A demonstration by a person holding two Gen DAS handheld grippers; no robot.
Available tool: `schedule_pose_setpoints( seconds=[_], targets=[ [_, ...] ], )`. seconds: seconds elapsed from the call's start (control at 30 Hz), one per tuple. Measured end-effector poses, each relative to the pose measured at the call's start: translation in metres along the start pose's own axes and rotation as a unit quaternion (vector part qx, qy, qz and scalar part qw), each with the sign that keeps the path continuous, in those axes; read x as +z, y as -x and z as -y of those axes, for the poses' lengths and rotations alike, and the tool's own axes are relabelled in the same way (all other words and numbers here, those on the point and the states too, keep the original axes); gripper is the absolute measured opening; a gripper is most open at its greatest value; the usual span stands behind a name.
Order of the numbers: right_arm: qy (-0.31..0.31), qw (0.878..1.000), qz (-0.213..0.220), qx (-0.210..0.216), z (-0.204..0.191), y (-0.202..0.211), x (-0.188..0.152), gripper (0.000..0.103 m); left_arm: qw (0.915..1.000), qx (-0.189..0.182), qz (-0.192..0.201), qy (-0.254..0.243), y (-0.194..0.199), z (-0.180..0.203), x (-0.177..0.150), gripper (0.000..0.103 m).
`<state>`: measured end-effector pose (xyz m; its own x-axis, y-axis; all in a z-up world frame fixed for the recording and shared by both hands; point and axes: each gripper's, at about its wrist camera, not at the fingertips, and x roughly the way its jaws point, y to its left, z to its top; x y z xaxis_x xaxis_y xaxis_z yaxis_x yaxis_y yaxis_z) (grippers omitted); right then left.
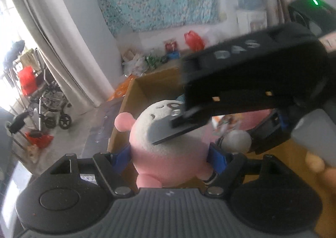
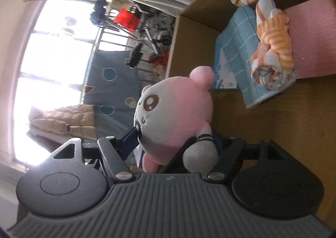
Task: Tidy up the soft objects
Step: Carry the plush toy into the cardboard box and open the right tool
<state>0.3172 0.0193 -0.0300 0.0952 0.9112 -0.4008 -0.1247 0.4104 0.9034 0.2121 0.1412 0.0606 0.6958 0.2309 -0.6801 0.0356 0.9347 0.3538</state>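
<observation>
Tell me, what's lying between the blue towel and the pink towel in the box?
A rolled orange-striped cloth, resting on the blue towel right beside the pink towel; the right wrist view shows it.

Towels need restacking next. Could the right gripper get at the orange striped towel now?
Probably not yet. The way to the towel in the box looks clear, but the plush sits between the right gripper's fingers, so it would have to let that go first.
</observation>
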Motion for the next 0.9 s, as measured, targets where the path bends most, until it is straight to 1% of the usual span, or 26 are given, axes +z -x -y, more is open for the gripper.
schedule_pose_setpoints(
  seconds=[0.23, 0.33, 0.4, 0.53, 0.7, 0.8, 0.9],
  targets=[
    [-0.048, 0.998, -0.028, -0.034, 0.027, -0.052, 0.021, 0.081, 0.9978, 0.008, -0.064, -0.017, -0.048, 0.003, 0.002, 0.079],
    [-0.055, 0.997, -0.036, -0.044, 0.032, -0.067, 0.026, 0.084, 0.9968, 0.015, -0.075, -0.025, -0.054, 0.002, -0.002, 0.079],
    [-0.055, 0.997, -0.037, -0.051, 0.033, -0.074, 0.028, 0.087, 0.9963, 0.019, -0.079, -0.027, -0.052, 0.001, -0.008, 0.079],
    [-0.029, 0.996, -0.033, -0.072, 0.031, -0.076, 0.028, 0.088, 0.9953, 0.024, -0.089, -0.029, -0.056, 0.005, -0.011, 0.079],
    [0.007, 0.996, -0.005, -0.090, 0.022, -0.061, 0.029, 0.089, 0.9948, 0.020, -0.097, -0.022, -0.061, -0.001, -0.009, 0.079],
    [0.007, 0.996, 0.005, -0.089, 0.022, -0.053, 0.030, 0.089, 0.9945, 0.019, -0.101, -0.023, -0.063, -0.001, -0.008, 0.080],
    [0.003, 0.996, 0.008, -0.087, 0.024, -0.049, 0.030, 0.089, 0.9925, 0.019, -0.118, -0.028, -0.070, 0.001, -0.008, 0.082]
  ],
)
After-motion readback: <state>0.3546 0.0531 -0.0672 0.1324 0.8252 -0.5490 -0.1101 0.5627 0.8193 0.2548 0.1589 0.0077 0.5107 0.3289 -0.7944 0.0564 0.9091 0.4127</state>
